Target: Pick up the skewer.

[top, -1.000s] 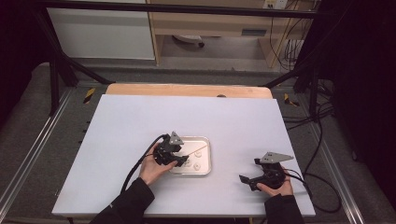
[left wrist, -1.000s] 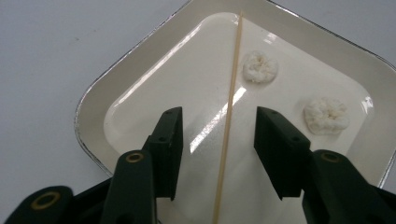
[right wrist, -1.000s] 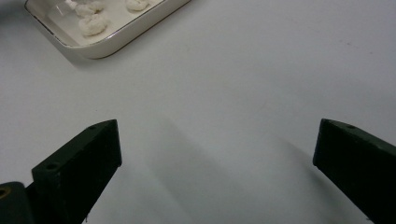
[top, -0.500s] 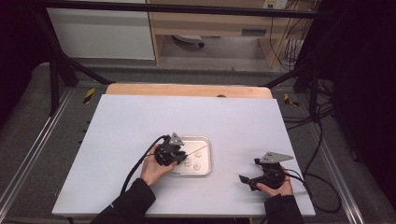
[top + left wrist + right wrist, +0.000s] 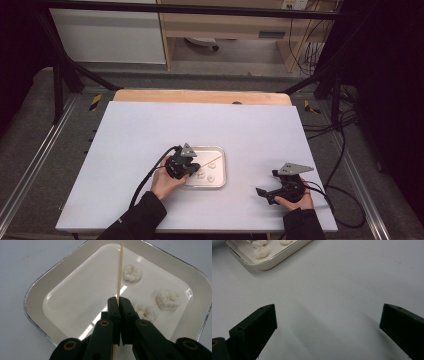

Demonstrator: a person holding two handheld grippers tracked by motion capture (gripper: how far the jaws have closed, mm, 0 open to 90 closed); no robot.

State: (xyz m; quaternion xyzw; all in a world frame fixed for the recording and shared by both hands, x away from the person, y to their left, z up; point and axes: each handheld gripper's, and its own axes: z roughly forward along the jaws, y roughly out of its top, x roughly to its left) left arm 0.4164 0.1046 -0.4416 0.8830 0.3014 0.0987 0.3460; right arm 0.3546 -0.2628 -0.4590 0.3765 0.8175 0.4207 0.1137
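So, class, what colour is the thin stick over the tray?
Pale tan stick, clearest in the left gripper view.

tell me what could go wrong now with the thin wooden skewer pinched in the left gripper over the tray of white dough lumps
The left gripper, whose jaws have just been closing, pinches the thin wooden skewer near one end, so the long free length might pivot or slip when pressed down.

The white dough lumps lie loose in the shallow metal tray; a poke may push one aside instead of piercing it.

The open right gripper rests apart from the tray, so nothing steadies it if it slides.
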